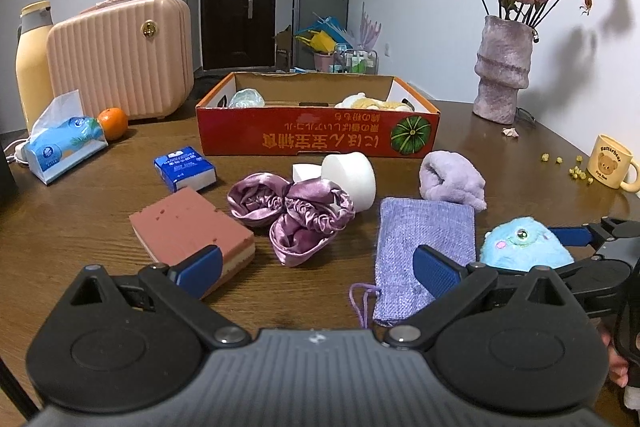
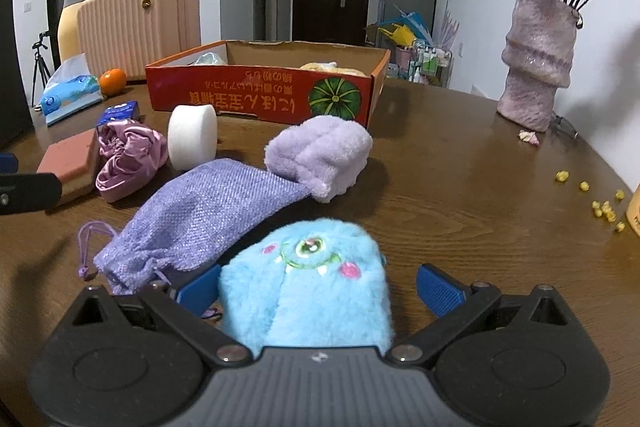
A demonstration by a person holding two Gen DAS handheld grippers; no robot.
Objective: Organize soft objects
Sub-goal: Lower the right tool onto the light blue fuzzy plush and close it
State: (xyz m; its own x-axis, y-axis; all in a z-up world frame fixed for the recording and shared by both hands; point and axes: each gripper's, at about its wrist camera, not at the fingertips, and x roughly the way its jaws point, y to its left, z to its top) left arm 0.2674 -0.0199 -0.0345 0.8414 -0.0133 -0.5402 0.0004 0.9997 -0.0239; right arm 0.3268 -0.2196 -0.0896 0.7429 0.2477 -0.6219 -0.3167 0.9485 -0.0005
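The blue one-eyed plush monster (image 2: 306,291) sits near on the wooden table (image 2: 460,211) between the right gripper's (image 2: 318,291) spread, unclosed fingers; light and squashy, best pinched across its body, while the left gripper (image 1: 318,269) hangs empty, fingers apart.

The plush toy (image 2: 308,291) was sky blue, with pink cheeks and a green-ringed eye. The drawstring pouch (image 2: 208,215) was woven lilac, the fluffy towel (image 2: 320,155) paler lavender. The satin scrunchies (image 1: 292,215) shone mauve. The sponge (image 1: 192,227) was brick pink over cream. The box (image 1: 316,131) was red with yellow lettering and a green pumpkin. The surface (image 2: 460,207) was dark wood-grain brown.
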